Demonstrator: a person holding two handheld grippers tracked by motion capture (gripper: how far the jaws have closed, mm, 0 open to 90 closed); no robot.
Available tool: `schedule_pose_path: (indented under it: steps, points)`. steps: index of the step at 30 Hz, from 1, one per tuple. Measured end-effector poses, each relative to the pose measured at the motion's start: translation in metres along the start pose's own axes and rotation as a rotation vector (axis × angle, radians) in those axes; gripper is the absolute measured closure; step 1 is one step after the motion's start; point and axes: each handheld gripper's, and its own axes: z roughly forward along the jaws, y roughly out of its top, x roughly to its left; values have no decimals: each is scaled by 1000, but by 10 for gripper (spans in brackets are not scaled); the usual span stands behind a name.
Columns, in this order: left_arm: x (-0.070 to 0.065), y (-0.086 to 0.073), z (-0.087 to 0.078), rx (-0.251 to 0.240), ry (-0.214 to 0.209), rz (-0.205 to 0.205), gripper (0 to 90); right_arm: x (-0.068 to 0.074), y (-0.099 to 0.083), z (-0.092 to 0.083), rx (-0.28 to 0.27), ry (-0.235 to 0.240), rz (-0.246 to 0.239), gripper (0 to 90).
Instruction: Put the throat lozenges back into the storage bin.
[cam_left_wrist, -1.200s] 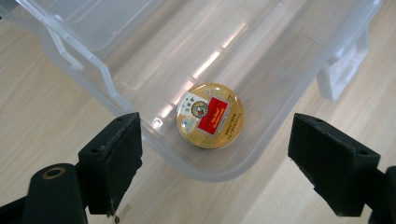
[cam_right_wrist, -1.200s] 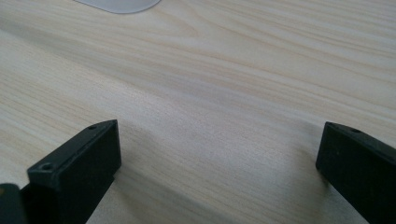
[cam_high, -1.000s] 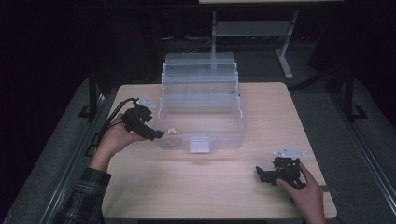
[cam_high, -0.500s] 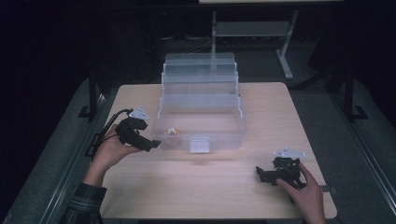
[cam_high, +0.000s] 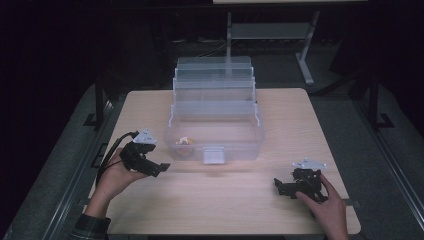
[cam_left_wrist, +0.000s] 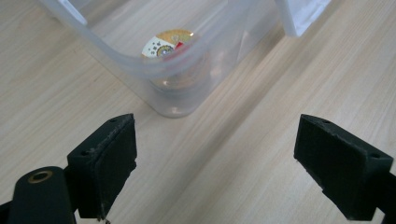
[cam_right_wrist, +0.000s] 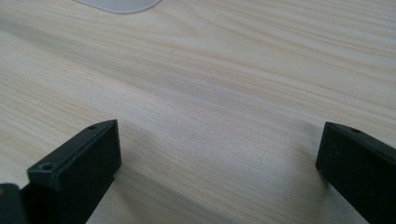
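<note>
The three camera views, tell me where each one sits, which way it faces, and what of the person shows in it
High view: above the person's side, facing forward and down on the table; both hands, left gripper and right gripper show.
Left gripper view: on the left gripper, facing the clear box corner; its open jaws show.
Right gripper view: on the right gripper, low over bare tabletop; its open jaws show.
Shared: high and left gripper views both show the box and the small round thing inside.

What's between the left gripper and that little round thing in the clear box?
Bare tabletop, then the clear box wall; the round thing sits behind it, per the left gripper view.
</note>
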Motion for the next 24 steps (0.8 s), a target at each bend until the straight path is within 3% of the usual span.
schedule_pose_path:
  steps: [9, 24]
  points:
    - [-6, -20, -3, -55, 34, -25, 124, 0, 0, 0, 0, 0, 0, 0]
    - [-15, -58, 2, -73, 73, -71, 124, 0, 0, 0, 0, 0, -1, 0]
